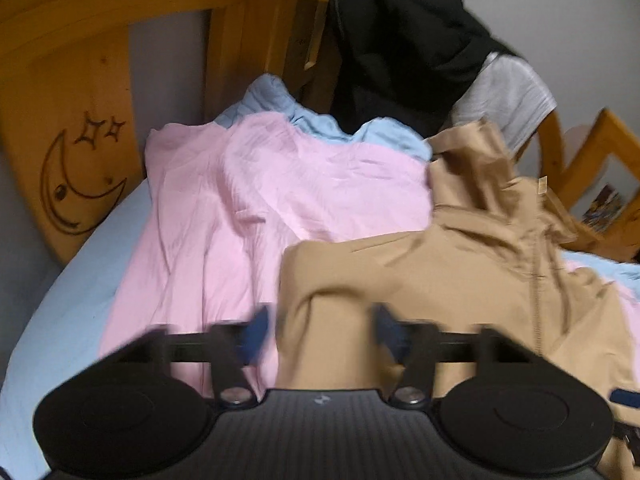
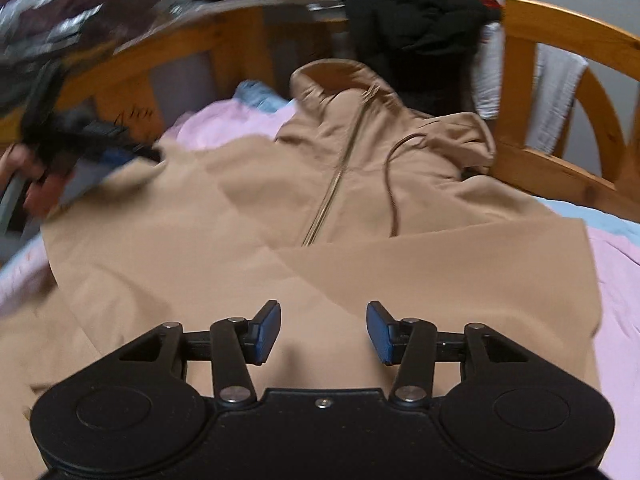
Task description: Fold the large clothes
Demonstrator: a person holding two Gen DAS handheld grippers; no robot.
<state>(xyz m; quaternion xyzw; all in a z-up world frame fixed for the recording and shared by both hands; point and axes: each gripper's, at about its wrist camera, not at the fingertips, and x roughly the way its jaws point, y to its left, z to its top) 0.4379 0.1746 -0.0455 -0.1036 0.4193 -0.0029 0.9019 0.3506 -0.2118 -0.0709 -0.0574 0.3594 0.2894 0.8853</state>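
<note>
Although both views are somewhat blurred, the nearest thing in each is a black gripper with blue pads. The right gripper (image 2: pixel 323 330) stands with its jaws spread wide and empty, just above the lower part of a tan zip-up hoodie (image 2: pixel 248 216). The left gripper (image 1: pixel 320 334) is likewise spread apart, holding nothing, over the hoodie's left edge.

Beyond the grippers, the hoodie lies front-up on a pink blanket (image 1: pixel 224 192) covering a bed, zipper (image 2: pixel 334 184) closed, hood (image 2: pixel 332 76) pointing toward the far end. One panel, apparently a sleeve or side, looks already laid across the lower front. The hood and upper body remain unfolded, so the fold seems only begun, with most steps left.

Farther back, a blue sheet (image 1: pixel 280 100) bunches beside a wooden bed frame (image 1: pixel 72 92), where dark clothes (image 2: pixel 420 12) hang.
</note>
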